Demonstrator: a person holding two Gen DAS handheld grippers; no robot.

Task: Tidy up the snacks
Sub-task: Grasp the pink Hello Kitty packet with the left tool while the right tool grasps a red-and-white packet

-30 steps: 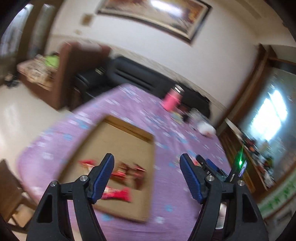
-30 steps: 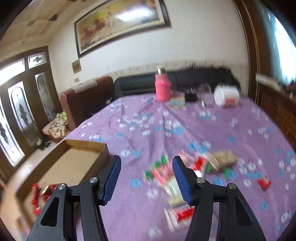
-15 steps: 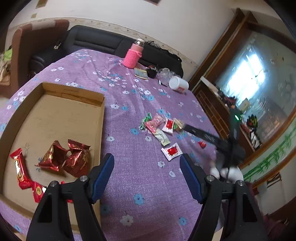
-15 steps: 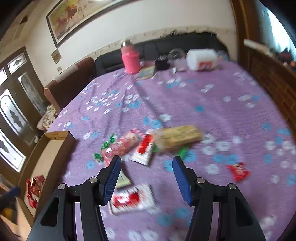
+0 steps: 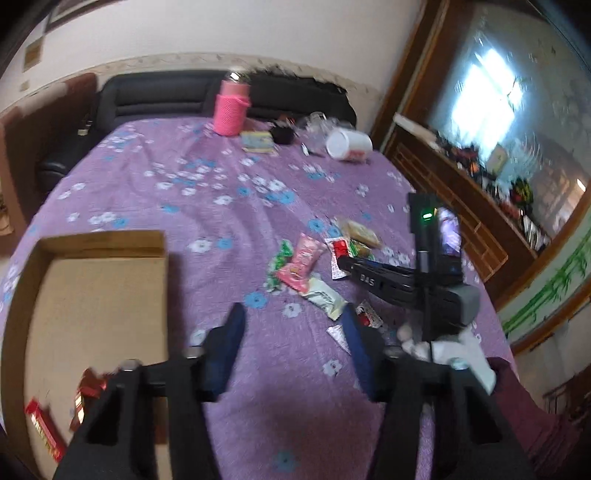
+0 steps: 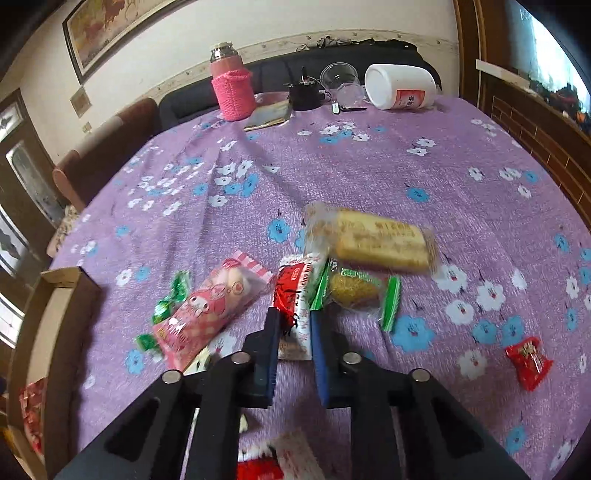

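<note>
left wrist: cardboard box [image 5: 92, 295] holds red snacks [image 5: 40, 430]; left hand-held gripper [image 5: 291, 332] closing, empty.

Background items before you, operator:
- pink knit-sleeved flask [image 6: 232, 88], upper left of the right wrist view, upright
- flat booklet [image 6: 269, 116], just right of the flask
- small black pot [image 6: 304, 96]
- clear plastic cup [image 6: 339, 75]
- white jar [image 6: 400, 86] on its side, upper right
- framed painting [image 6: 110, 27], top left
- black sofa [image 5: 155, 96]
- purple flowered tablecloth [image 6: 369, 173]
</note>
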